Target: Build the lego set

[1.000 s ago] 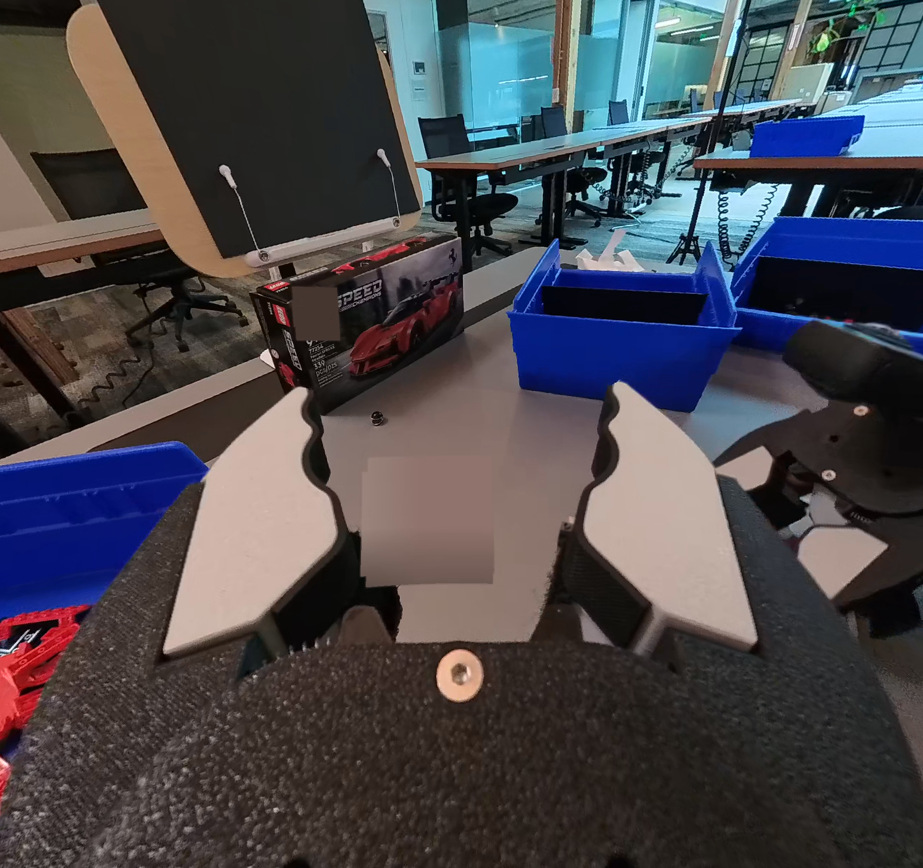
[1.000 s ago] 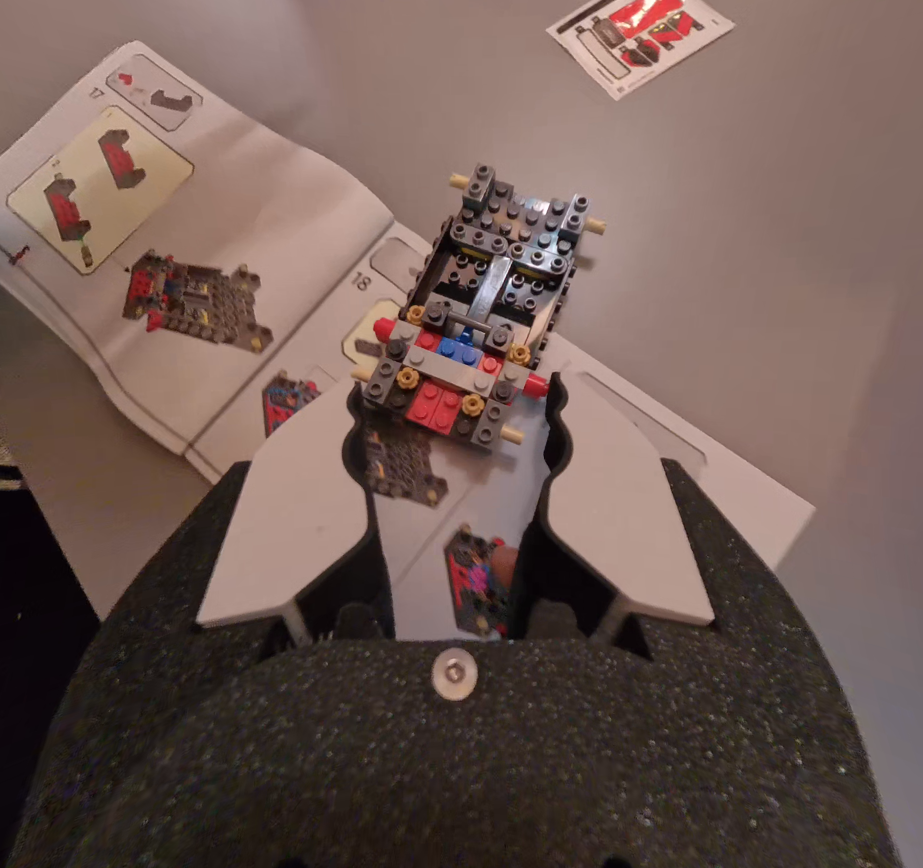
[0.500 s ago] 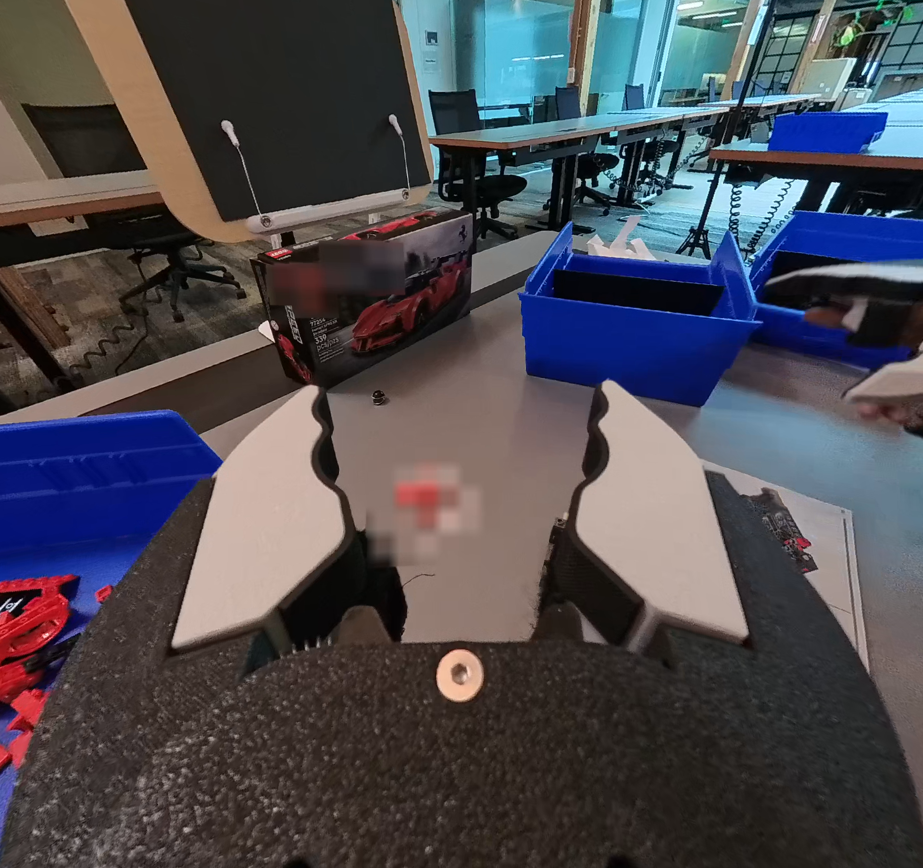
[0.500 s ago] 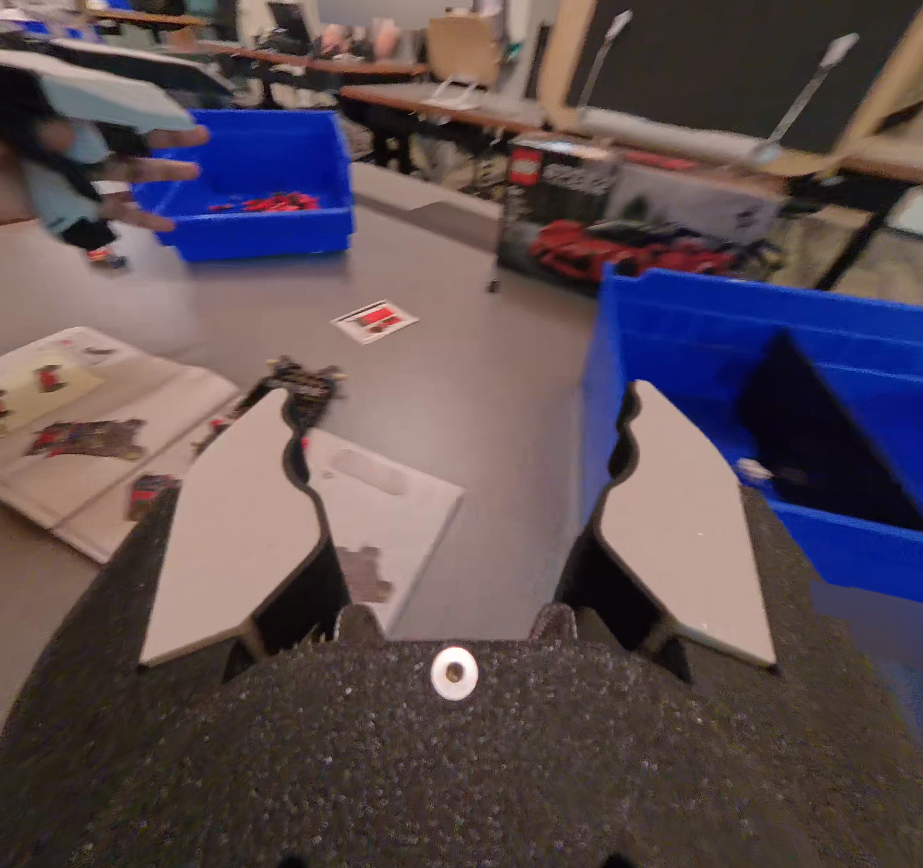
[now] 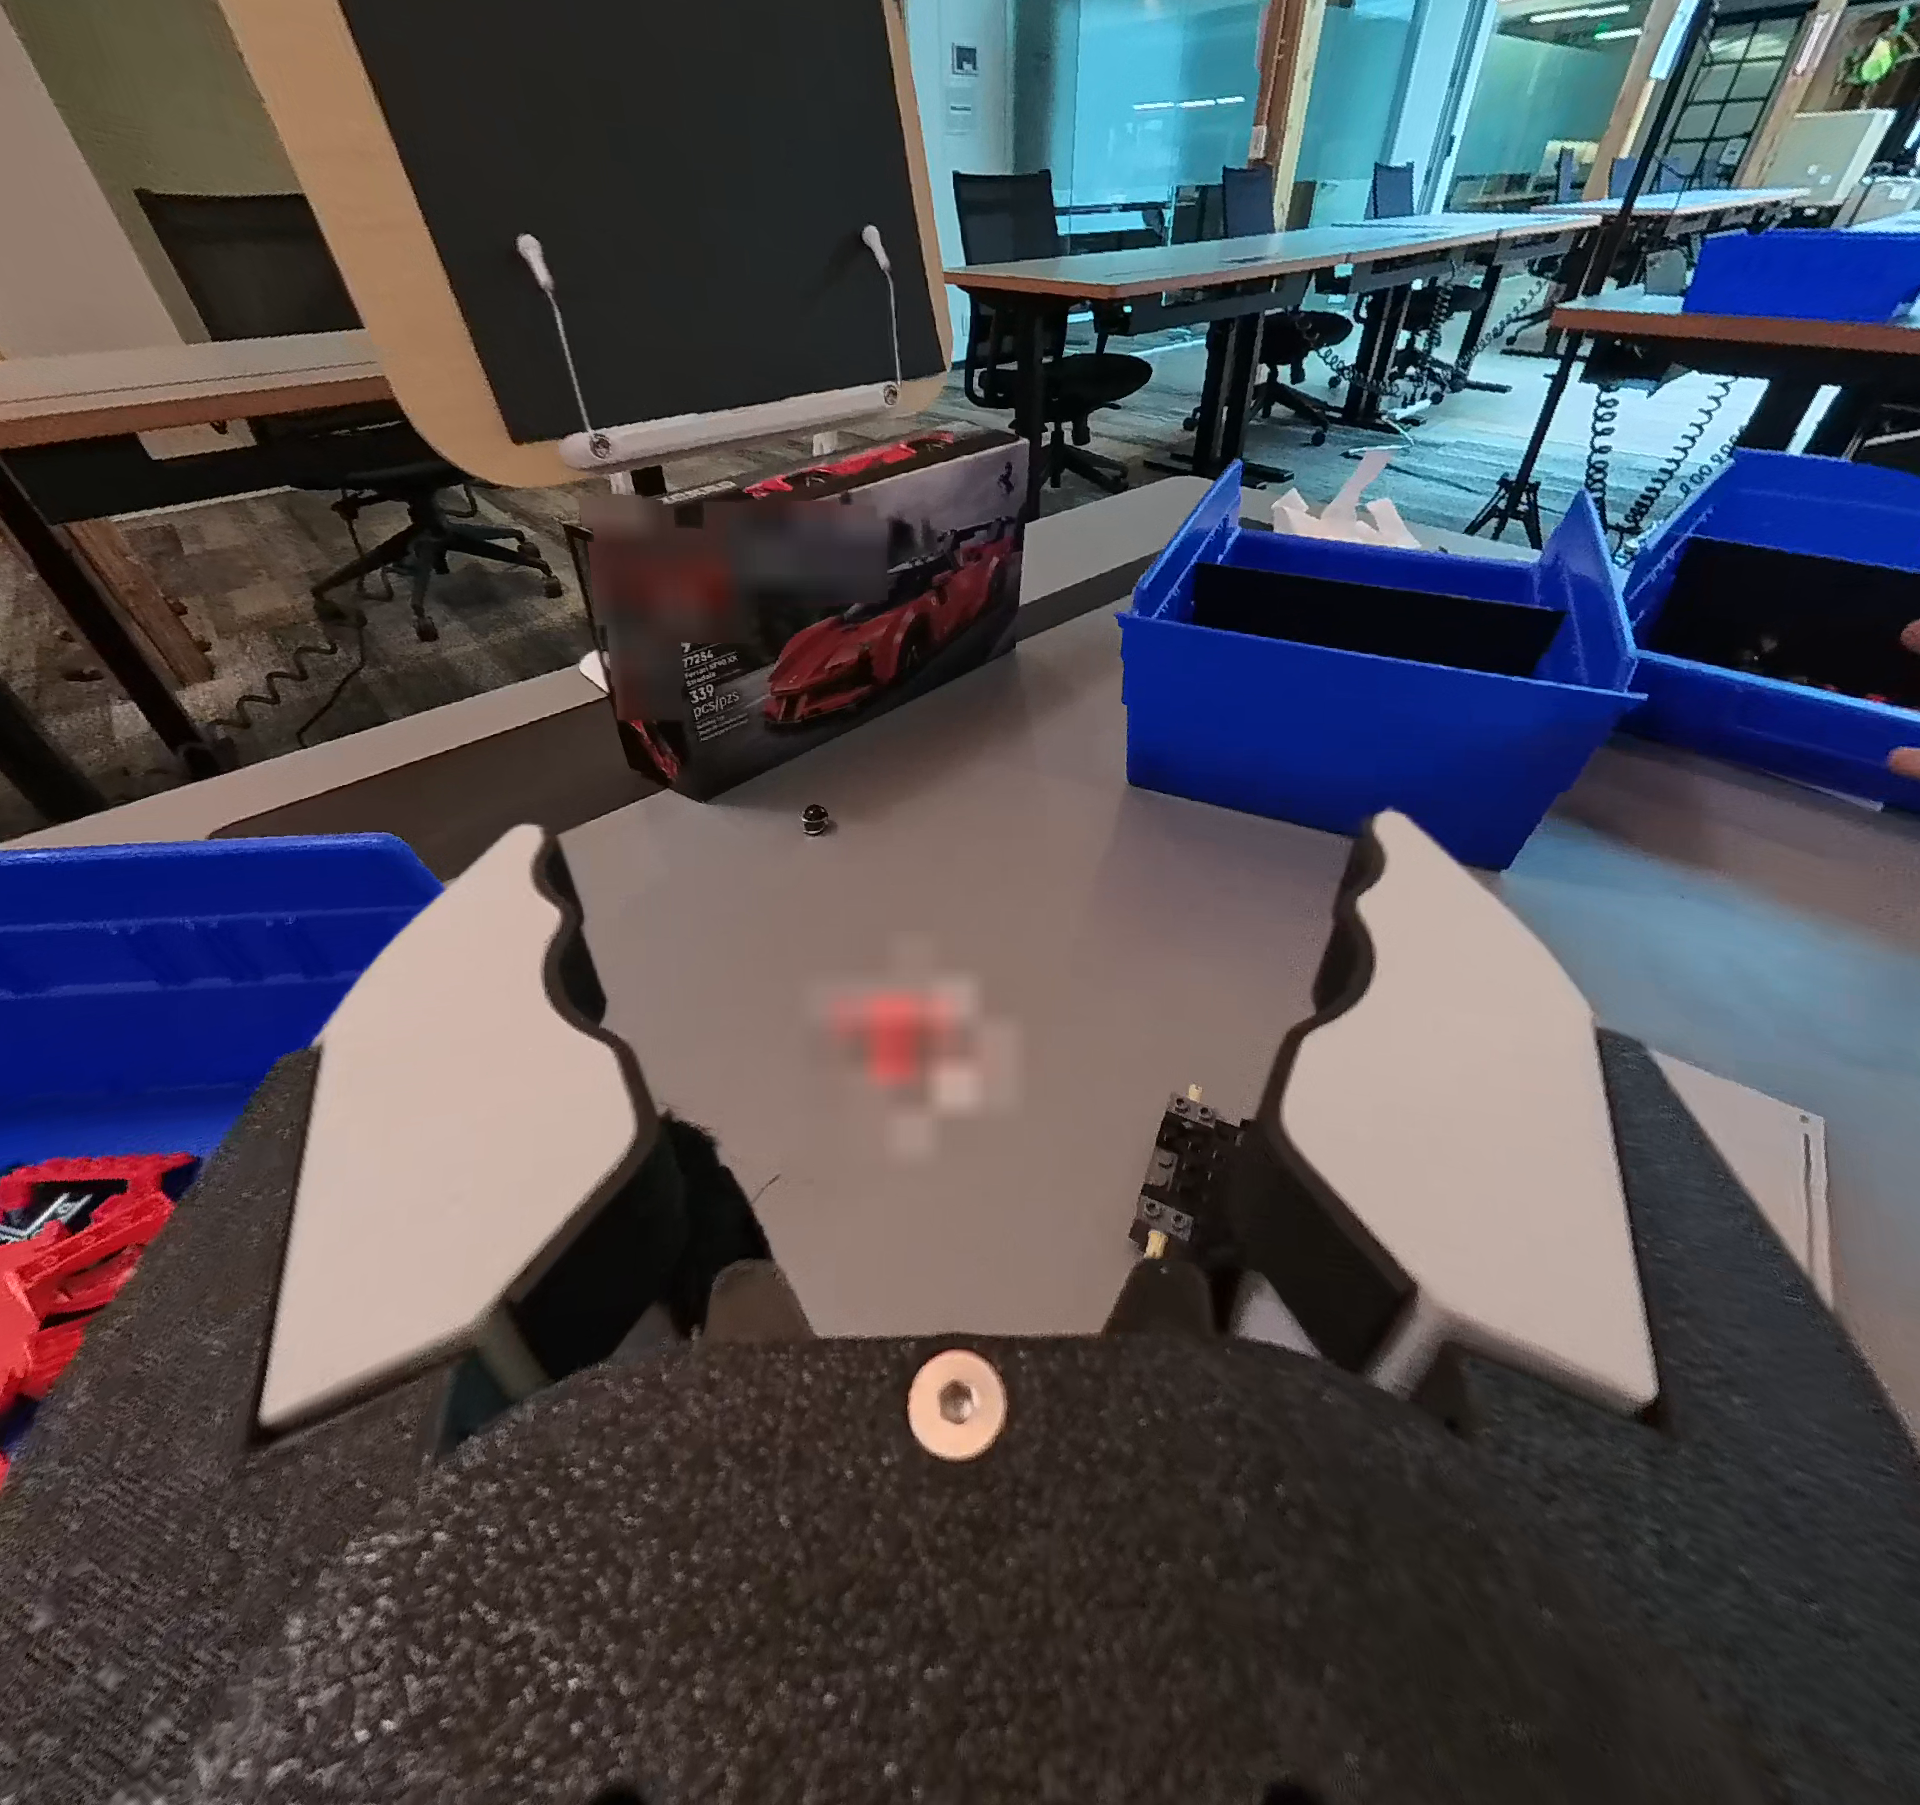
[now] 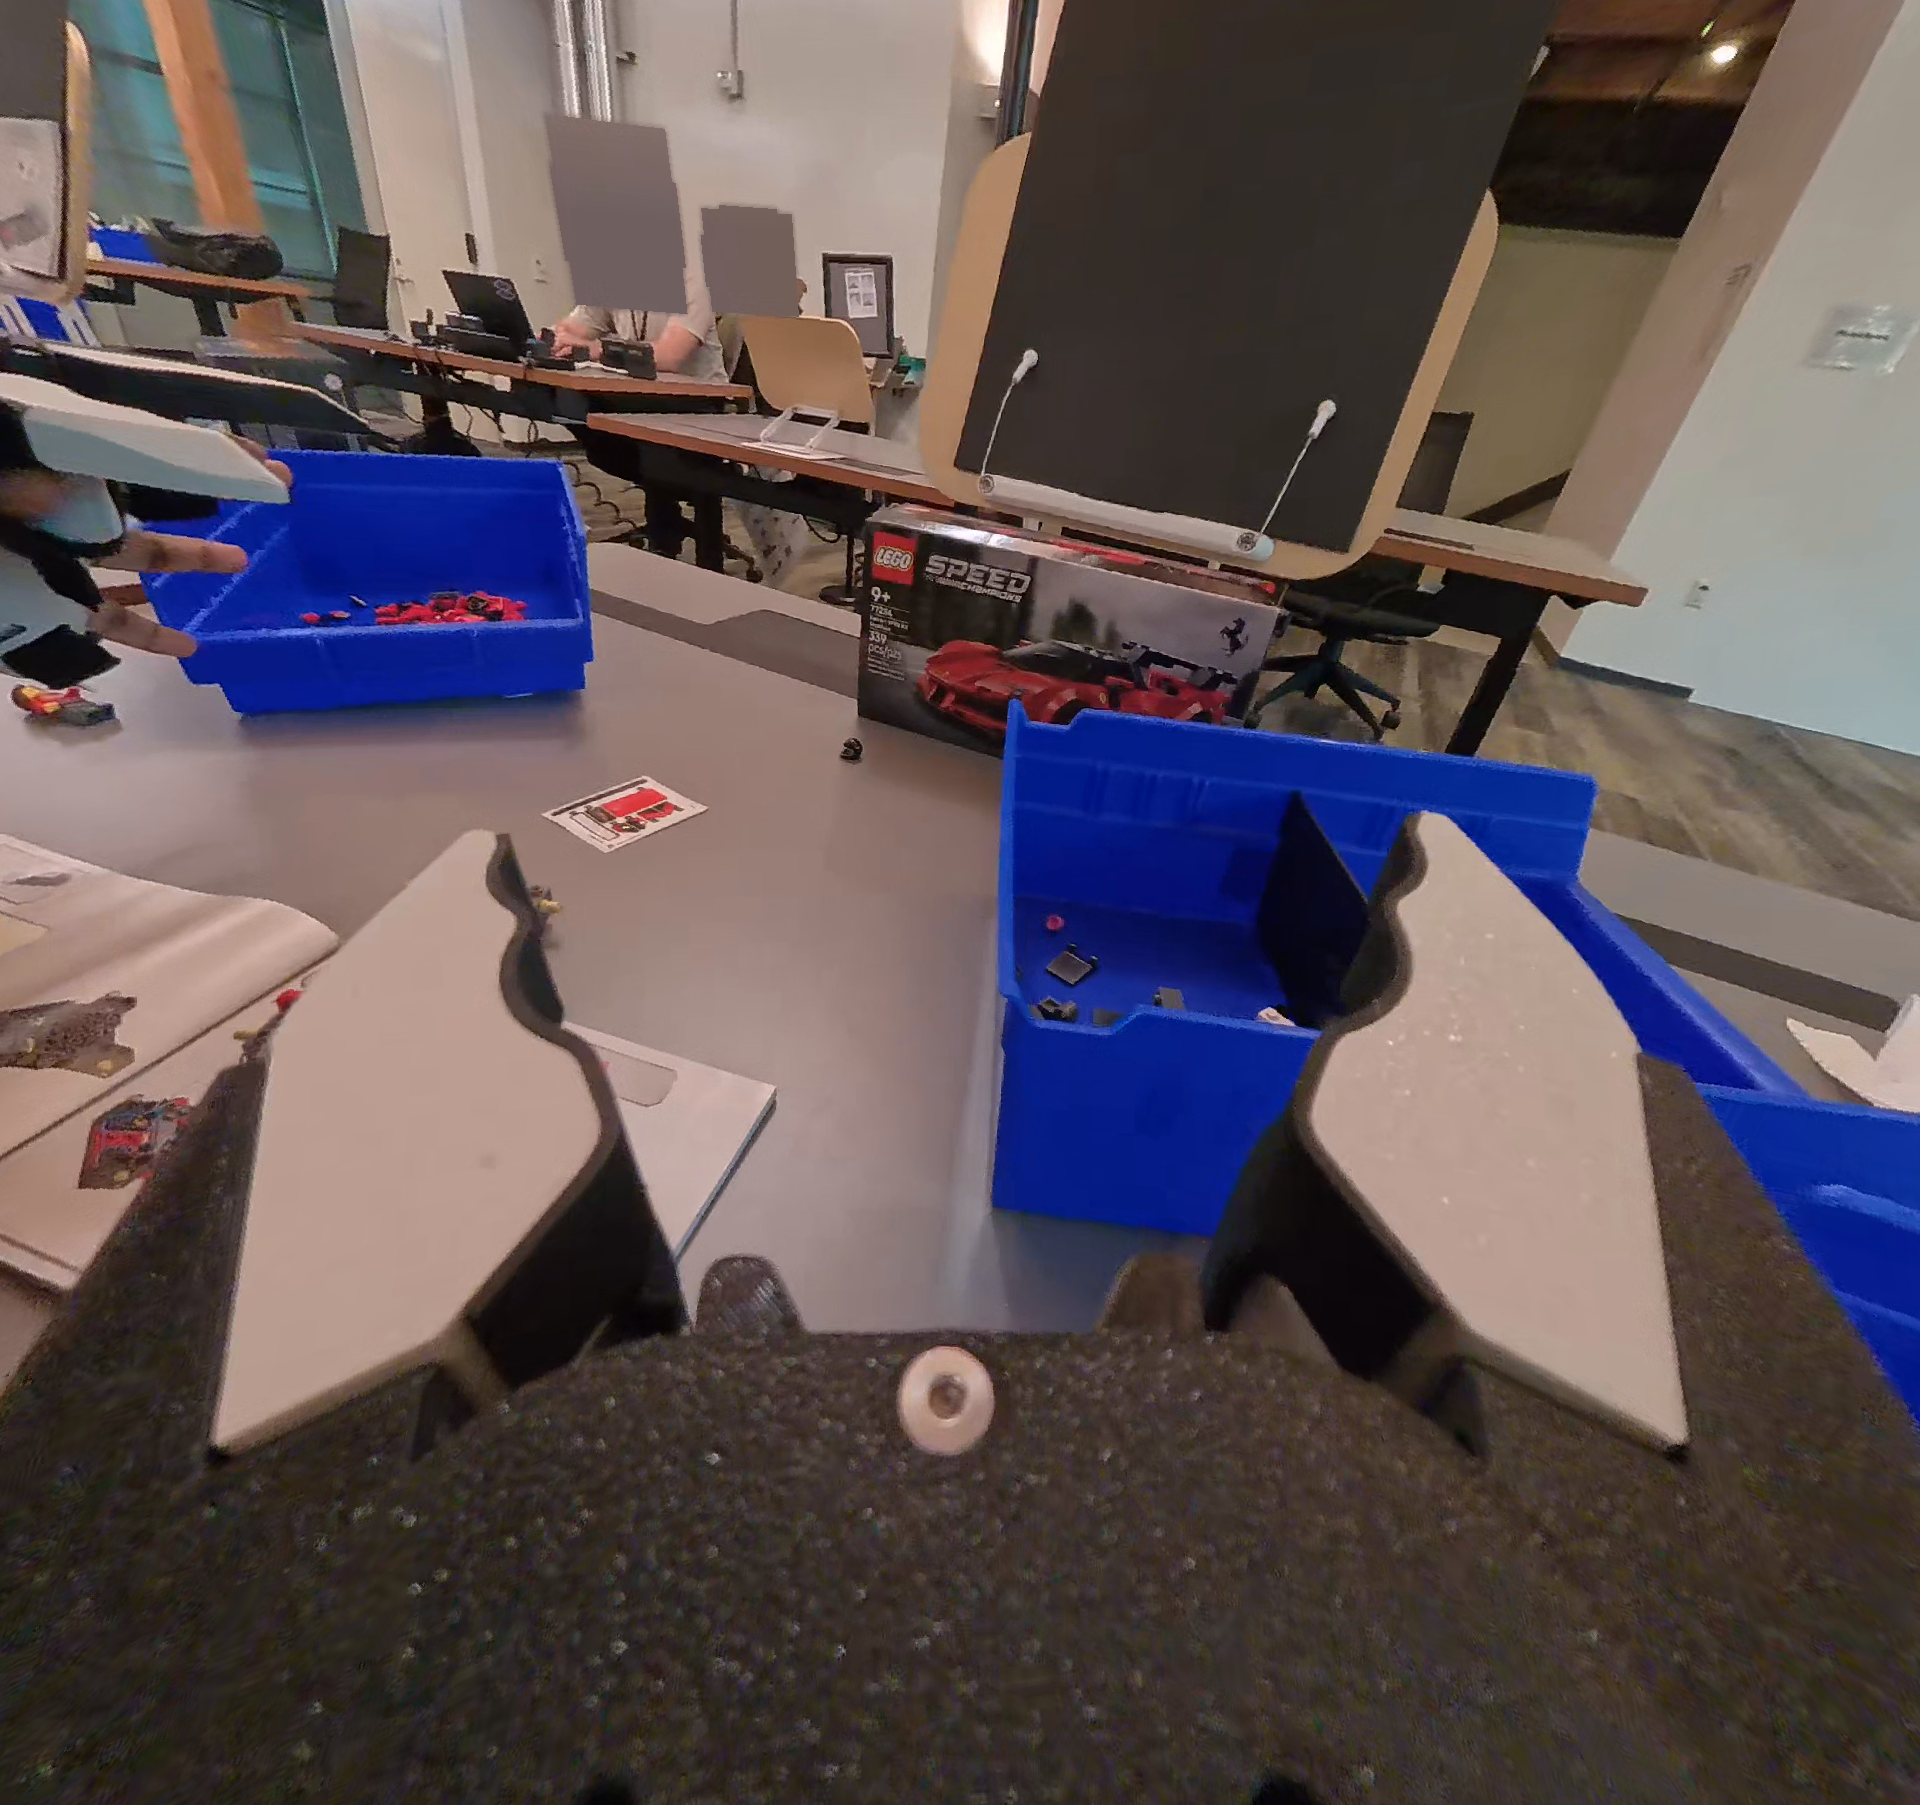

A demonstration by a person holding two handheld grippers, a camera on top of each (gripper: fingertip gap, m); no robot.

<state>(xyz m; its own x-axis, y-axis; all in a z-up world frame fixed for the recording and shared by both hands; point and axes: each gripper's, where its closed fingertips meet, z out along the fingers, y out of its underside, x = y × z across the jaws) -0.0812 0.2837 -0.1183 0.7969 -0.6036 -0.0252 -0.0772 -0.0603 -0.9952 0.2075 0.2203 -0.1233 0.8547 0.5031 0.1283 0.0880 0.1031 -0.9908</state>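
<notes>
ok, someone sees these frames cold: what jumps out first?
Probably the bright blue bins: one with loose red pieces at far left of the grey table, and a divided one just ahead of the right gripper, holding a few small dark parts. Next, the set box with the red car standing at the table's far edge. Both grippers' jaws are open and empty; the left gripper sits over bare tabletop.

Printed writing stands on the set box (image 6: pixel 1060 638), sticker sheet (image 6: pixel 623 812)
</notes>
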